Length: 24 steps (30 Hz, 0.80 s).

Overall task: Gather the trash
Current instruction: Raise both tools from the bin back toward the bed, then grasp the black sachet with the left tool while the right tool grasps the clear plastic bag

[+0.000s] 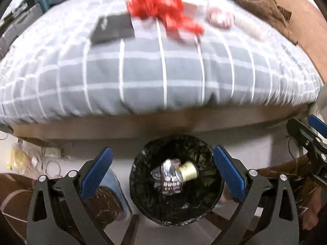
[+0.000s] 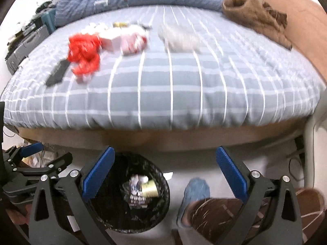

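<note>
Left gripper (image 1: 162, 169) hanging spread wide, empty, directly over black bin (image 1: 176, 179); gold can (image 1: 188, 173) lying inside. Right gripper (image 2: 165, 171) gaping too, bin sitting below-left. Red wrapper (image 2: 84, 56) lying on bed (image 2: 184, 94) beyond.

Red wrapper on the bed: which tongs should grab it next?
Left, probably. The red wrapper lies toward the bed's left side, straight ahead of the left tongs; from the right tongs it sits far left. Both are open and empty.
</note>
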Motion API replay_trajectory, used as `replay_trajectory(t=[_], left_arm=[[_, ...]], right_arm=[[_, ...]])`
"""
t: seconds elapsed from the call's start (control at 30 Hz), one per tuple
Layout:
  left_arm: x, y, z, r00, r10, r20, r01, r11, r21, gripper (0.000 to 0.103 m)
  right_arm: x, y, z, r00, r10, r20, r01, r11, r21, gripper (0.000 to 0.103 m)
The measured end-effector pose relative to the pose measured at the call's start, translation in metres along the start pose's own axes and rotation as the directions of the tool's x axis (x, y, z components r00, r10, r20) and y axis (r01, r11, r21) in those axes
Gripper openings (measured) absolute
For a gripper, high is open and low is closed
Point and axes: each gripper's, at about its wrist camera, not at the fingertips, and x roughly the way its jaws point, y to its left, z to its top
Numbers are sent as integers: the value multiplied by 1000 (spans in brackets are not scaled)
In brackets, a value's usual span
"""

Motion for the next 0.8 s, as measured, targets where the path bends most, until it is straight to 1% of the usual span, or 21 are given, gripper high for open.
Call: replay_trajectory(t=[0.07,0.17,0.33,0.43,0.57,0.8], left_arm=[[-13,4,9,999,4,32,-4,1000,-6,97],[-30,14,27,997,11,73,-9,1000,-28,97],[-42,35,53,994,31,103,-24,997,-67,97],[-47,47,70,992,39,119,-28,995,-91,97],[-45,60,92,990,54,131,-40,994,-102,97],[-27,71,127,989,82,120,-67,991,-118,97]], right_arm=[[-9,2,12,999,7,32,-7,1000,-3,96],[-15,4,25,998,22,58,-21,1000,-10,96],[-19,11,54,994,42,105,-38,998,-42,96],[-17,14,71,992,53,115,-47,997,-53,96],[-11,16,92,989,56,133,-48,997,-62,96],[15,27,121,988,50,143,-37,995,-93,96]])
